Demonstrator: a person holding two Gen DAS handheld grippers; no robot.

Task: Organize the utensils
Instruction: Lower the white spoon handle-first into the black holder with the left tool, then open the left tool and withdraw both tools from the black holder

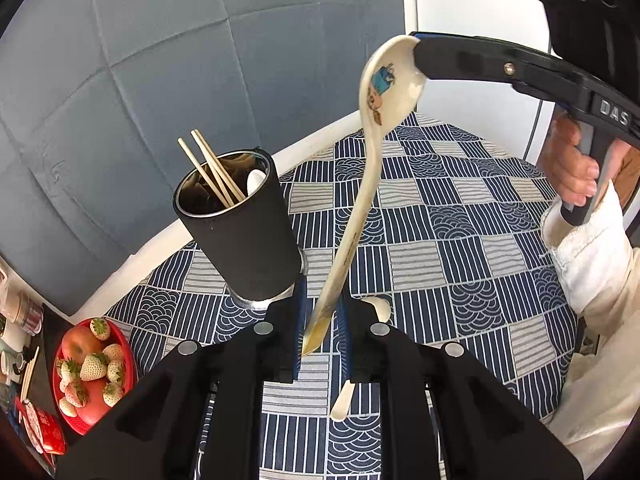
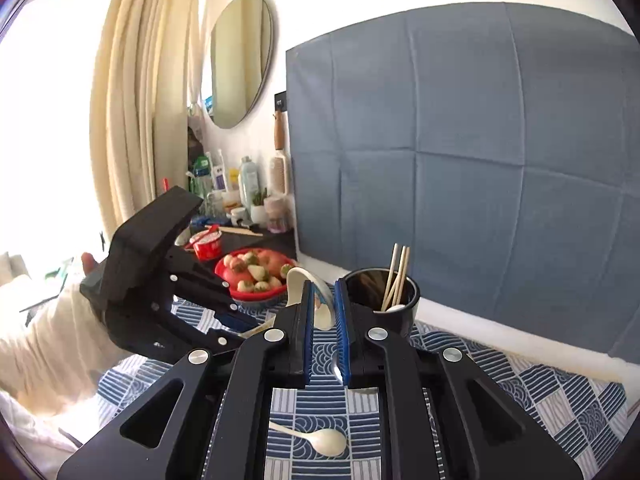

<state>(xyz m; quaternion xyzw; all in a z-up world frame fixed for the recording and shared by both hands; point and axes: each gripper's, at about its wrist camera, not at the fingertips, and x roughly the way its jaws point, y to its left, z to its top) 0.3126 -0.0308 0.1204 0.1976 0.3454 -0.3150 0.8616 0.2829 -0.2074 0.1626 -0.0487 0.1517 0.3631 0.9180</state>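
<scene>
Left wrist view: cream cartoon-printed spoon [image 1: 372, 128], right tool [image 1: 418, 54] clenched on bowl, left tool [image 1: 322, 332] loosely around handle.

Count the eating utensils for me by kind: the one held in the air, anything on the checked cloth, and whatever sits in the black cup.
Spoons: 3, namely the printed spoon held up, a plain spoon on the cloth, and a white one, apparently a spoon, in the black cup
Chopsticks: 2, in the cup
Total: 5
</scene>
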